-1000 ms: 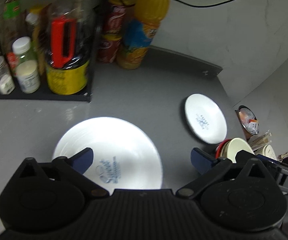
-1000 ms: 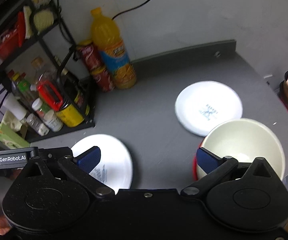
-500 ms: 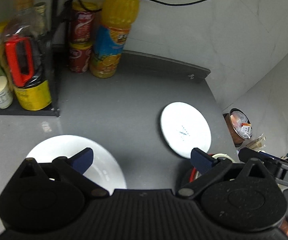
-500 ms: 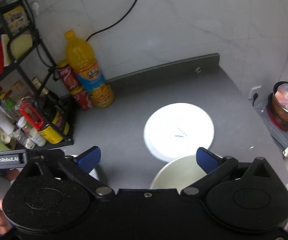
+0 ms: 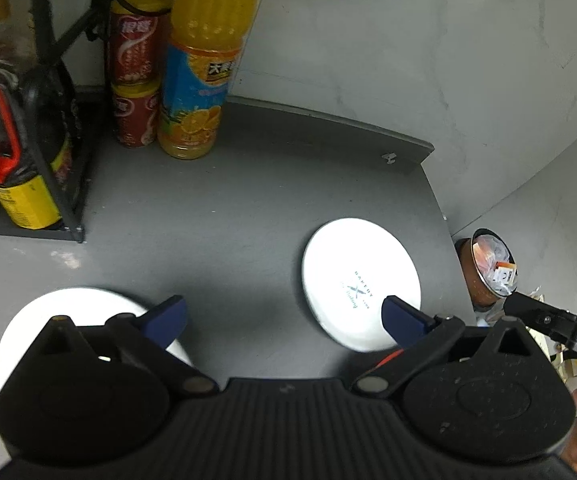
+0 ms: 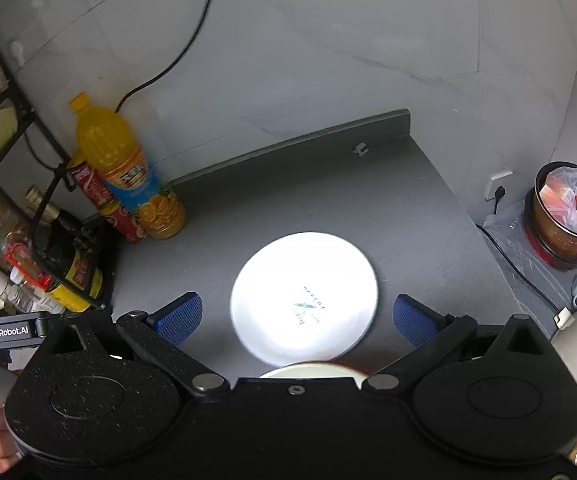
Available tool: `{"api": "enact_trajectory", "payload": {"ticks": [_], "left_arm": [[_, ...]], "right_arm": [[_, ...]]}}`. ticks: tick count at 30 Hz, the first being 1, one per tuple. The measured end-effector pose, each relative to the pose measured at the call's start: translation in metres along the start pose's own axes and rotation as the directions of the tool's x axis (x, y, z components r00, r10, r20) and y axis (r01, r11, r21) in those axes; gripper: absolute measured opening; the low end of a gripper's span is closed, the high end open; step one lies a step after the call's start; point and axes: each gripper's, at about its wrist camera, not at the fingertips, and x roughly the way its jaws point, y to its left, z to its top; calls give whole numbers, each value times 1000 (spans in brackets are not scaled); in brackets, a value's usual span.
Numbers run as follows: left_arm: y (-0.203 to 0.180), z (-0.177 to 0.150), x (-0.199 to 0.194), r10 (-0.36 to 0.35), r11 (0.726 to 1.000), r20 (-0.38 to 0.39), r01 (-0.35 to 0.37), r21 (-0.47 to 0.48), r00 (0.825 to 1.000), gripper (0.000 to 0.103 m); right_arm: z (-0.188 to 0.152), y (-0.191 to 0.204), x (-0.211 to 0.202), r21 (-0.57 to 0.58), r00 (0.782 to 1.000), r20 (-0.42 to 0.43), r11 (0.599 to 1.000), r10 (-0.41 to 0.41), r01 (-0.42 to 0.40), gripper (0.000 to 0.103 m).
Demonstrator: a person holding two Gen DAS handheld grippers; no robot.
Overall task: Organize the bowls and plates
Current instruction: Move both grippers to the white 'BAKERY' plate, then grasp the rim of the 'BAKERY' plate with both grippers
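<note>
A small white plate with a blue logo [image 5: 360,280] lies on the dark grey counter [image 5: 224,216]; it also shows in the right wrist view [image 6: 304,296]. A larger white plate [image 5: 72,312] lies at the near left, partly under my left gripper. A cream bowl inside a red bowl [image 6: 308,370] peeks out just below the small plate; only a red sliver [image 5: 388,356] shows in the left wrist view. My left gripper [image 5: 284,320] is open and empty above the counter. My right gripper [image 6: 296,318] is open and empty, straddling the small plate from above.
An orange juice bottle [image 5: 204,64] and stacked red cans [image 5: 136,68] stand at the back wall. A black rack of jars and bottles [image 5: 16,152] is at the left. A copper bin with trash [image 6: 564,216] stands on the floor past the counter's right edge.
Both grippers have pulled back and swung right: the large plate slid to the lower left of the left view, and the bowls dropped nearly out of the right view. The small plate now sits centred.
</note>
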Motion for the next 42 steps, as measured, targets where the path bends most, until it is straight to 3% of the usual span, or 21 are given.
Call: {"api": "enact_trajectory", "payload": {"ticks": [9,14,28,33,37,42], "left_arm": [[-18,4,45,15,999,-35,-17,-42,999,100],[-23,6,75,20,997,-59,-24,-68,998,97],[-5,3,143,-15,967,-133,-19,-254,991,58],[1,0,164,-11,956,-164,-38,-291,986,47],[3,-4,177,-15,952,-190,-44,-302,982,35],[0,-6,182,-23,956,-187,-33,-291,982,29]], "right_arm": [[14,-40,32,33,998,-57,999,12,-10,97],[21,-62,63,44,992,-122,999,34,-29,87],[24,-103,140,98,949,-297,992,104,-78,62],[22,-104,162,91,931,-341,990,134,-109,56],[16,-103,179,89,911,-384,988,150,-125,44],[11,-95,190,74,895,-409,984,176,-160,35]]}}
